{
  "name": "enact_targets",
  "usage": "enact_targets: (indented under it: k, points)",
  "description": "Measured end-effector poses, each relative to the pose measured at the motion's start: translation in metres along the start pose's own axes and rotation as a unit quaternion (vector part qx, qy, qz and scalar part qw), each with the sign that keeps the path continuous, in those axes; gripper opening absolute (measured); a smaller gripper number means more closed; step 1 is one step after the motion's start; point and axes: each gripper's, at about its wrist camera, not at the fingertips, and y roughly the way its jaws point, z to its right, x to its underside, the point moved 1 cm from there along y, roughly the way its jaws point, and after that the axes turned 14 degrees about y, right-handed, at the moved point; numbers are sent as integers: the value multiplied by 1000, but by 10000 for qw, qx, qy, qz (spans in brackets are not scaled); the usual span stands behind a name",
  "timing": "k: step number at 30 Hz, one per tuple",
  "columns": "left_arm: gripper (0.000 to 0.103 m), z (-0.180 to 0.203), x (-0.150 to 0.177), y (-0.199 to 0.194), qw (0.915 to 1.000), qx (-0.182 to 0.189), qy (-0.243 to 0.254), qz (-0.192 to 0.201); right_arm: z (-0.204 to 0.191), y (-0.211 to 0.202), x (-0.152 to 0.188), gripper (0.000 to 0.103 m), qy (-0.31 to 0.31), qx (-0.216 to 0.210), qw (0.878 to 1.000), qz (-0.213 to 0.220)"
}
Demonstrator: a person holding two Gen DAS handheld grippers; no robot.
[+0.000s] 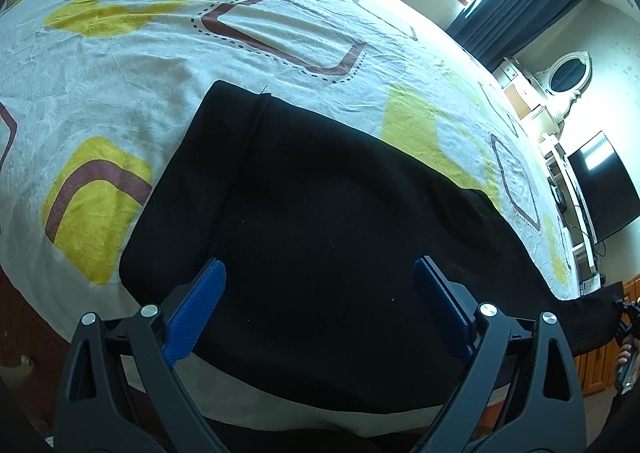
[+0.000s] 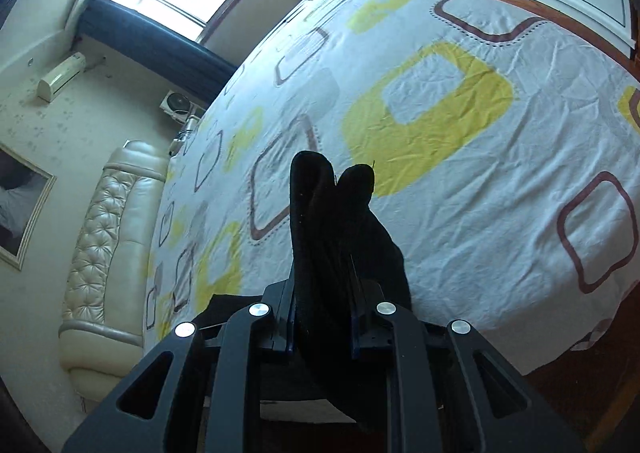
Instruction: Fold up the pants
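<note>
The black pants (image 1: pixel 320 213) lie on the bed (image 1: pixel 160 65), 1 end pinched in the closed jaws of the right gripper (image 2: pixel 324 317) and raised, while the left gripper (image 1: pixel 320 309) hovers open above them; next, that end likely needs carrying across to complete the fold.

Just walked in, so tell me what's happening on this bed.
A person is folding black pants on a bed with a patterned sheet. The right hand-held gripper is clamped on one end of the pants, which bunches up between its jaws and is lifted off the bed. The left hand-held gripper hangs open over the part lying flat, gripping nothing. The fold isn't laid down yet.
</note>
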Motion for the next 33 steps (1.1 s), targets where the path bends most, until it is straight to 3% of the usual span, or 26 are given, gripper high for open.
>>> enact_targets:
  k: [7, 13, 20, 25, 30, 33]
  points:
    - [96, -2, 1, 2, 10000, 38, -5, -26, -91, 43, 64, 19, -562, -174, 9978, -300]
    - [96, -1, 1, 3, 10000, 9, 40, -62, -133, 120, 122, 19, -1147, 517, 9910, -448]
    - [96, -8, 0, 1, 9997, 181, -164, -51, -137, 207, 179, 19, -1519, 1375, 9773, -542]
    - [96, -8, 0, 1, 9996, 206, -209, -43, -128, 242, 203, 20, -1669, 1873, 9668, -485]
    - [96, -8, 0, 1, 9995, 208, -233, -42, -124, 246, 212, 28, -1570, 1848, 9692, -427]
    - [96, -9, 0, 1, 9994, 222, -274, -38, -123, 244, 217, 37, -1404, 1605, 9755, -545]
